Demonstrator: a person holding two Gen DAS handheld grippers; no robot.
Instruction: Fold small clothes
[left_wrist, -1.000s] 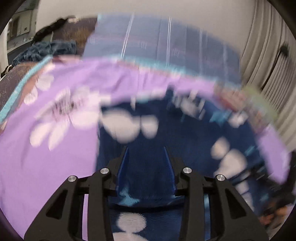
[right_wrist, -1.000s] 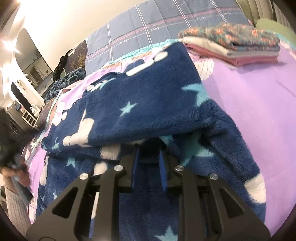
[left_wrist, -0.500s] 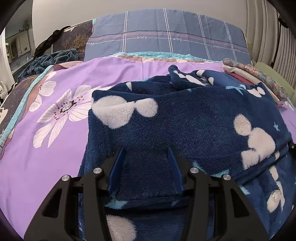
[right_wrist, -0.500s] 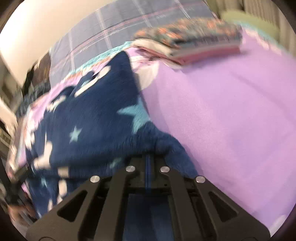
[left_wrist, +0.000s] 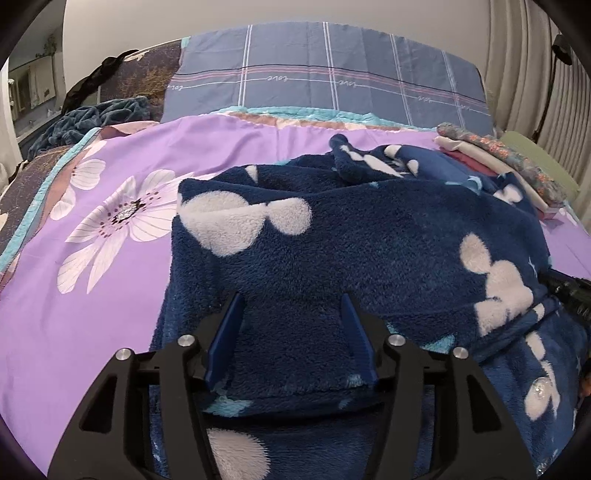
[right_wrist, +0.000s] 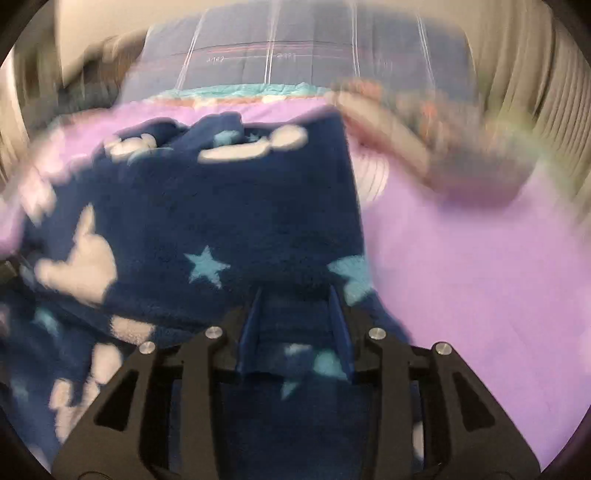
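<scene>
A dark blue fleece garment (left_wrist: 369, 236) with white shapes and pale blue stars lies folded over itself on a purple floral bedspread (left_wrist: 92, 258). My left gripper (left_wrist: 291, 299) is open, its blue fingers (left_wrist: 225, 336) spread over the folded edge of the fleece. In the blurred right wrist view the same fleece (right_wrist: 207, 214) fills the left half. My right gripper (right_wrist: 295, 291) is open, with fleece lying between its fingers (right_wrist: 249, 332) at the garment's right edge.
A stack of folded clothes (left_wrist: 509, 166) sits at the right of the bed, blurred in the right wrist view (right_wrist: 436, 147). A grey-blue plaid pillow (left_wrist: 325, 81) lies at the head. A dark teal blanket (left_wrist: 85, 118) is bunched at the far left. Curtains (left_wrist: 535, 92) hang on the right.
My right gripper has opened, letting go of the fleece edge it was shut on, and its view has swung right. My left gripper stayed open over the fold.
</scene>
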